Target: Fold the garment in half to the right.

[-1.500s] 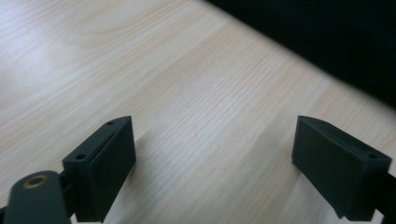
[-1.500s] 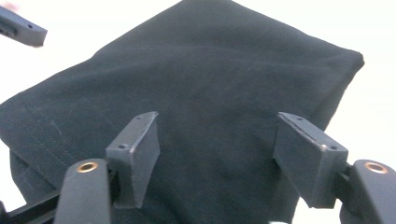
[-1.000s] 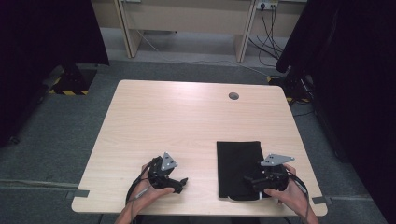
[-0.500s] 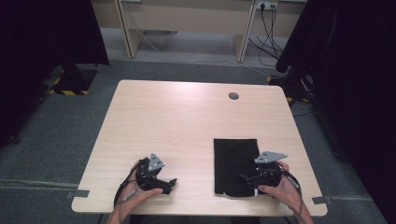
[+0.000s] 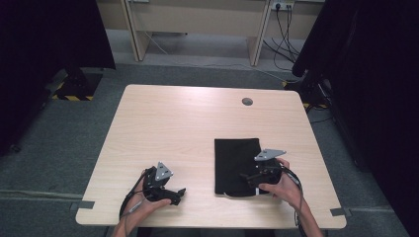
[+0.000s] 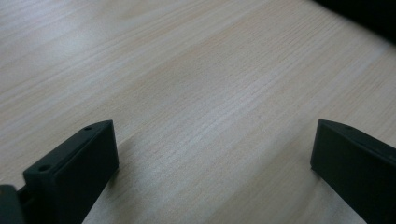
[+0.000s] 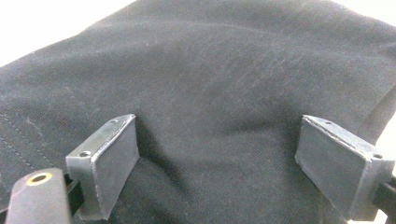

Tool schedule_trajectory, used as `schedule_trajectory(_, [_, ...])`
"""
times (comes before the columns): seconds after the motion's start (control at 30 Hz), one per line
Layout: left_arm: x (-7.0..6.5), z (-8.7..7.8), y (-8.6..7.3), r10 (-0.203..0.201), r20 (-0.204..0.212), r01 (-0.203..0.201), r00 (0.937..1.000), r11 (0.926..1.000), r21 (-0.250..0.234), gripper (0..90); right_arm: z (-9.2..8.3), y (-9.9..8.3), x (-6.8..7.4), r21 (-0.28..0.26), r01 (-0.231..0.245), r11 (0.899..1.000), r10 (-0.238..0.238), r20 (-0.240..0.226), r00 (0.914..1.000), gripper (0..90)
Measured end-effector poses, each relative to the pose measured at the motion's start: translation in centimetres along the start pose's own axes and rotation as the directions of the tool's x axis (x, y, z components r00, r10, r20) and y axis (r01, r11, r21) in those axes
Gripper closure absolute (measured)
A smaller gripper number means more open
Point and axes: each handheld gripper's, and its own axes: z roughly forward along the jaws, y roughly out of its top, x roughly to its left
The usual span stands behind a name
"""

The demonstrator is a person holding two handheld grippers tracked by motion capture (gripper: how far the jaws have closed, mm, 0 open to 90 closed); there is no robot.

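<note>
High view: a light wood table [image 5: 188, 128] seen from above, w/ the person's forearms coming in at the near edge. A black cloth [image 5: 232, 160], folded into a neat rectangle, lies flat on the right half of the table, toward the near edge. Its long axis runs near-to-far, short ends facing the person and the far side; edges sit roughly square to the table edges. Plain dark fabric, matte, w/ a thin pale line at the near right corner. The right gripper [image 5: 249, 177] rests over the cloth's near right part, pointing left across it, grey three-cornered plate on top. The left gripper [image 5: 179, 194] sits on bare wood near the near edge, left of centre, well apart from the cloth, pointing right. A small round hole [image 5: 247, 101] is in the table toward the far right.

Left gripper view: left gripper [image 6: 210, 154] jaws stand wide apart, nothing between them, just bare wood grain [image 6: 196, 74] below. Its jaws have just been opening. A dark strip of the cloth [image 6: 369, 14] shows at the far right corner.

Right gripper view: right gripper [image 7: 219, 149] jaws also wide, having just been opening, set down over the cloth [image 7: 224, 70] w/ fabric between them but pads not pressing on it. Cloth looks like a fine-weave black textile, slightly rumpled, w/ a stitched seam [image 7: 18, 130] at the left and a folded edge at the right.
</note>
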Motion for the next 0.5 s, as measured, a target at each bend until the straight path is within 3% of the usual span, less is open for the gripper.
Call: schedule_trajectory(0.5, [0.1, -0.3, -0.3, -0.002, -0.001, 0.002, 1.0, 1.0, -0.002, 0.0, 3.6, 3.8, 0.1, -0.003, 0.016, 1.0, -0.016, -0.015, 0.9997, 14.2])
